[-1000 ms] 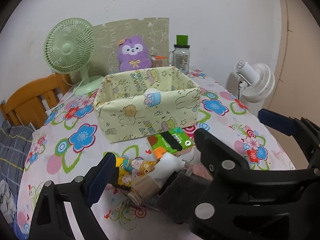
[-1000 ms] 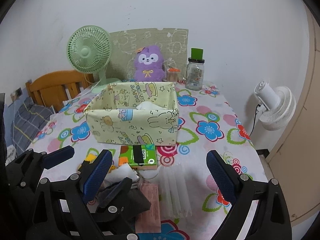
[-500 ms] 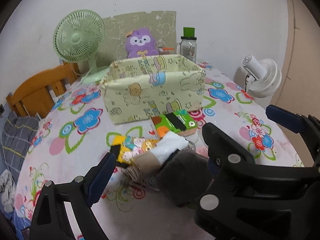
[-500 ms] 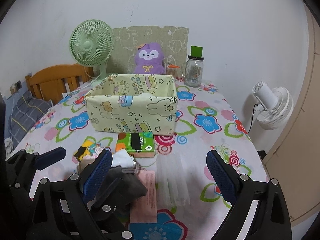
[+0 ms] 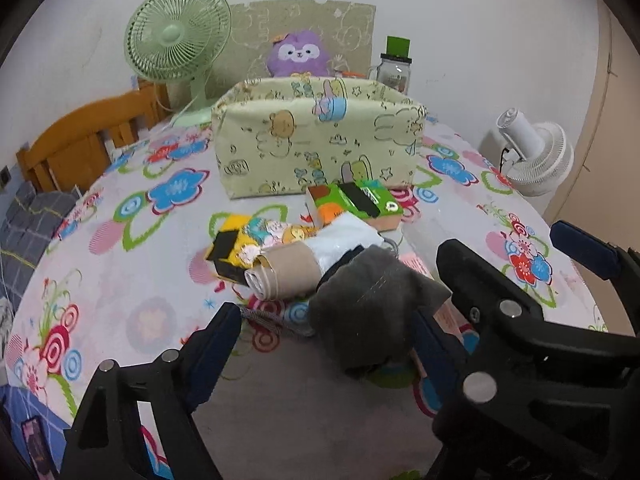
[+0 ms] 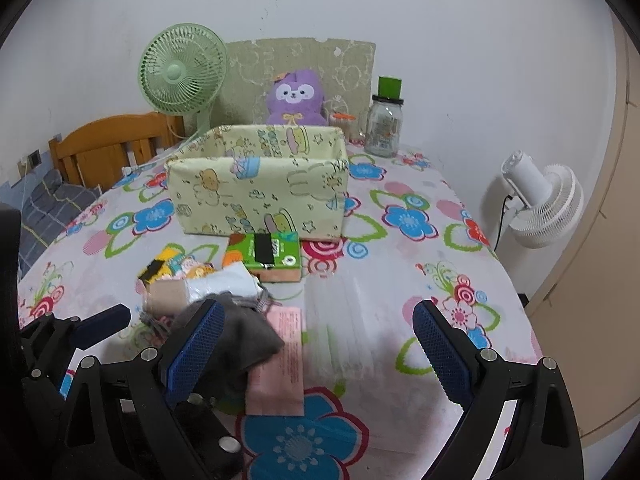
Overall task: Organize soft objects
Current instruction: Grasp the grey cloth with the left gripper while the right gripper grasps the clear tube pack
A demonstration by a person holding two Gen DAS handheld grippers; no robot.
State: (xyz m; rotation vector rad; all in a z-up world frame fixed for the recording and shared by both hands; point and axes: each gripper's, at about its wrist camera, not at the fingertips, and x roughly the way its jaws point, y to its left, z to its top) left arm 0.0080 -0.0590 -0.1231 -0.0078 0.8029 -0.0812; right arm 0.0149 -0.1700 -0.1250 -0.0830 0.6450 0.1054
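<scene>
Right, we have both claws low over the flowered tablecloth (image 6: 404, 280), and the pile of soft things sits just ahead of us. Our left gripper (image 5: 332, 328) is spread wide, its jaws to either side of the grey cloth (image 5: 372, 312), which fills the gap at about twelve o'clock from the fingertips; whether either pad touches it we cannot tell, and nothing is pinched yet. Our right gripper (image 6: 320, 344) is also wide open and holds nothing, with a pink packet (image 6: 280, 360) and a clear plastic sleeve (image 6: 340, 320) lying between its fingers. The fabric box (image 6: 260, 196) stands farther on at twelve o'clock, well apart from the pile, with a green packet (image 6: 266, 254) just in front of it. Now, the risks as we judge them: the grey cloth leans against the beige roll (image 5: 286, 274) and the white bundle (image 5: 348, 236), so a closing pinch could snag a neighbour and drag it along. It is limp, too, so a shallow grip on one fold may slip, or leave a tail that catches the box rim. The two claws are close, the left one showing at nine o'clock in the right view, and a careless sweep could knock them together. A push might shove the yellow packet (image 5: 244, 244) toward the table edge.
</scene>
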